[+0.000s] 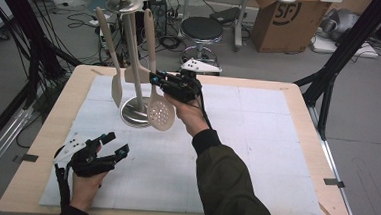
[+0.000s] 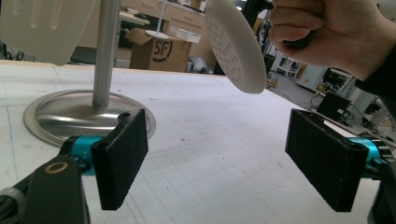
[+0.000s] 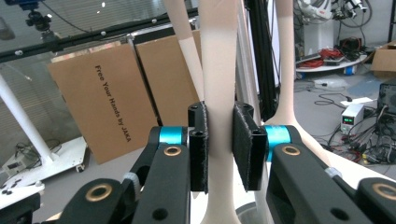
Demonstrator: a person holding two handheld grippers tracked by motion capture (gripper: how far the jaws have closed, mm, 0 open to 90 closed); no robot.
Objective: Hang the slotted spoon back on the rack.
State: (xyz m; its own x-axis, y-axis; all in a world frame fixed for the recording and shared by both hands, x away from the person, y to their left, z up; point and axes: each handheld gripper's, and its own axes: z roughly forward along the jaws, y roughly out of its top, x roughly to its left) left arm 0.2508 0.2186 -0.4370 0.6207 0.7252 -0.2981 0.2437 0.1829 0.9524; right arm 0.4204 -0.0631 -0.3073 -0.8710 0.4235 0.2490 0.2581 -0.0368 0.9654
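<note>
Left gripper (image 1: pixel 115 144) idle, jaws wide; right gripper (image 3: pixel 219 144) pinches the skimmer (image 1: pixel 159 113) mid-handle. Looks light, stiff, smooth, maybe slippery.

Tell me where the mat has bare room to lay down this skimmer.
Free: the white mat right of the right tool, out to its right edge, and the near strip between both forearms. Crowded: around the rack base under the hanging skimmer and spatulas.

Materials and finishes
Stand (image 1: pixel 134 111): polished metal. Skimmer (image 1: pixel 158 110): matt beige plastic. Table (image 1: pixel 52 129): light wood. Mat (image 1: pixel 256 141): matt white.
</note>
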